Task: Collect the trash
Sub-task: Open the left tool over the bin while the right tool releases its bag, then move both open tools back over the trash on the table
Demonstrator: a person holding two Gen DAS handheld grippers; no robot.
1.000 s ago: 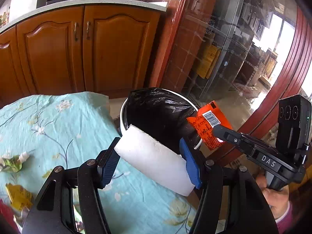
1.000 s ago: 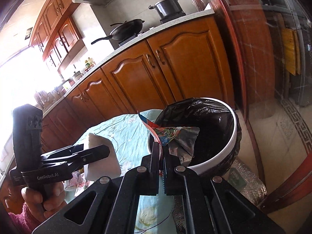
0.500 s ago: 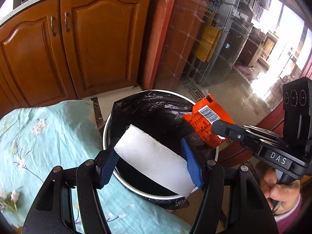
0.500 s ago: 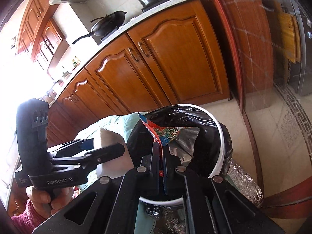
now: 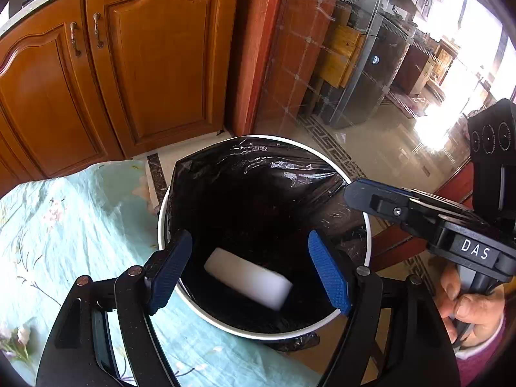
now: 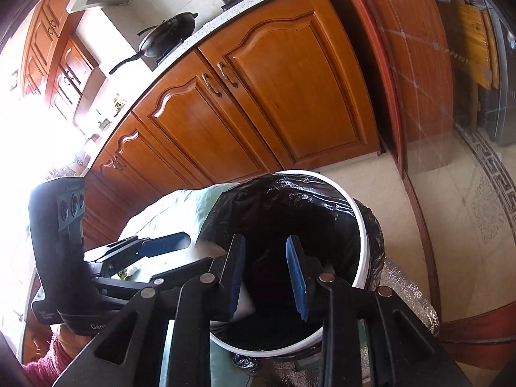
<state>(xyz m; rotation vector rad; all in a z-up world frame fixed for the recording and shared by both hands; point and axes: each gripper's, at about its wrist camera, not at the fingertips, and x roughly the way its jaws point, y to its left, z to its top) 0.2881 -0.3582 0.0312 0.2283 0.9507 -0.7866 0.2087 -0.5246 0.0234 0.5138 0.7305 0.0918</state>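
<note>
A white-rimmed trash bin (image 5: pixel 160 222) with a black liner (image 5: pixel 258 167) stands against the edge of the table. A white foam block (image 5: pixel 248 282) lies loose and tilted deep inside it, touching no finger. My left gripper (image 5: pixel 250 258) hangs over the bin's mouth, its jaws opening with nothing between the blue pads (image 5: pixel 327 274). My right gripper (image 6: pixel 266 269) is over the same bin (image 6: pixel 361 235); its jaws are opening and hold nothing. The orange snack wrapper is out of sight. Each gripper shows in the other's view: the right gripper (image 5: pixel 354 193), the left gripper (image 6: pixel 175 242).
A pale blue flowered tablecloth (image 5: pixel 80 219) covers the table left of the bin. Wooden kitchen cabinets (image 5: pixel 145 64) stand behind, with a glass partition (image 5: pixel 354 80) to their right. A person's hand (image 5: pixel 467 306) grips the right handle. Tiled floor (image 6: pixel 451 193) lies beyond the bin.
Both grippers moved over the bin and opened. The white foam block dropped from the left jaws into the bin. The orange wrapper left the right jaws and is gone from view.
</note>
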